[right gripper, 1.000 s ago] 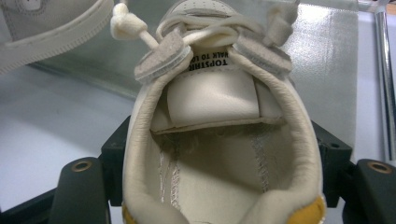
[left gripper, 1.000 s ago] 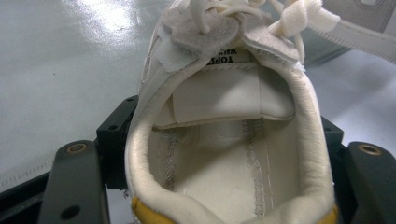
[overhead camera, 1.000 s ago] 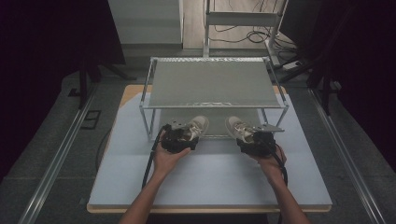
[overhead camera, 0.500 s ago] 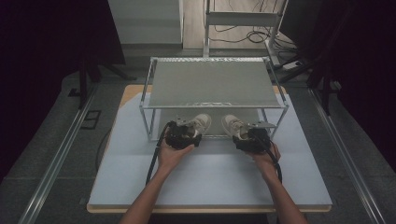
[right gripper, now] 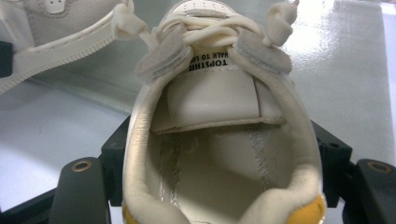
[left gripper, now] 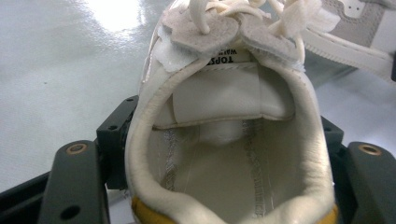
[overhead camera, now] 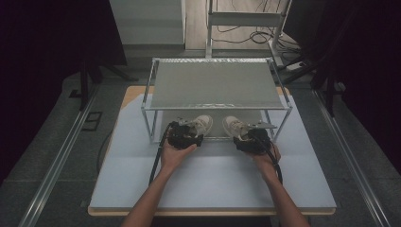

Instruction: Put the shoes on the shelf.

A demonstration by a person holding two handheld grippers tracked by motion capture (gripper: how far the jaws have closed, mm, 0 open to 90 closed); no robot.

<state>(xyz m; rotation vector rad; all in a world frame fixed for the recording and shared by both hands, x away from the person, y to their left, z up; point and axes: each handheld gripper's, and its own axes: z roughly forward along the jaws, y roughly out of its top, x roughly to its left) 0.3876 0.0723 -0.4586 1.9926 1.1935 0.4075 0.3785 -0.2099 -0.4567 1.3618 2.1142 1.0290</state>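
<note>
**Sneakers gripped at the heel, one in each gripper, at the front of the rack**

Sneakers are what we hold: a cream left sneaker [overhead camera: 197, 126] in our left gripper [overhead camera: 182, 135] and a matching right sneaker [overhead camera: 235, 126] in our right gripper [overhead camera: 249, 141]. In the high view both shoes sit at the front edge of the metal rack [overhead camera: 215, 84], under its mesh top shelf, with their toes pointing away from us beneath the shelf and their heels toward our hands. The two lie side by side, near each other but apart.

In the left gripper view we look straight into the left sneaker [left gripper: 224, 140] from behind: its padded collar sits between our black fingers [left gripper: 77, 182], which press against both sides of the heel. The tongue, its printed label and the cream laces rise above, and a yellow patch shows at the bottom of the heel. The other shoe shows in the upper right corner.

The right gripper view gives the same picture: the right sneaker [right gripper: 219, 144] is clamped at the heel collar between our fingers [right gripper: 79, 191], with yellow at both lower corners. The other shoe lies at the upper left.

The rack stands on the pale blue table [overhead camera: 213, 179].
</note>
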